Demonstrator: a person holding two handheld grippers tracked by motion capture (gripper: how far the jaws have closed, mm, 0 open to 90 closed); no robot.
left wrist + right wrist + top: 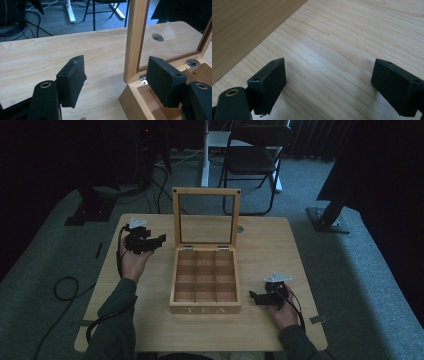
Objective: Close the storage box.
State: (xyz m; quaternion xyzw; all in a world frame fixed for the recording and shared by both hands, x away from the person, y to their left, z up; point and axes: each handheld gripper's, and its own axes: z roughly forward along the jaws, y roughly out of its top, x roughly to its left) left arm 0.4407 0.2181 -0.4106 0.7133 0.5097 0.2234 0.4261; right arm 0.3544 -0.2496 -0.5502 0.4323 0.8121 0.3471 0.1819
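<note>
left claw (pixel 115 82): released, jaws wide apart, nothing between the pads. Sits just beside the rear-left corner of the tea box (pixel 205 282), pointing at the hinge end of the lid (pixel 206 217).
right claw (pixel 329 87): released too, jaws spread, bare desk (pixel 352 37) between them. Rests on the desk near the box's front-right corner, apart from it.
tea box location: mid-desk, front panel lettered TEA toward the person. Base has a grid of wooden compartments, all look empty.
lid state: stands upright on two metal hinges (pixel 192 62) at the back edge, wood frame around a clear pane.
handling, judged: rigid wood, moderate weight, base probably stays put if the lid is swung gently. Pane looks like glass or acrylic, so treat it as fragile and slick.
grip point, judged: take the lid by its wooden side rail (pixel 132 37) or top rail, never on the pane. Rail fits easily inside the jaw spread. Letting it drop risks a slam.
high view adds: whole layout, both hands (pixel 132 262), both claws relative to the box, the lettering.
left gripper view adds: hinge hardware, frame thickness, a round hole in the desk (pixel 157 37) seen through the pane.
right gripper view adds: desk grain, and a darker wood face at upper left, likely the box side, can't confirm.
</note>
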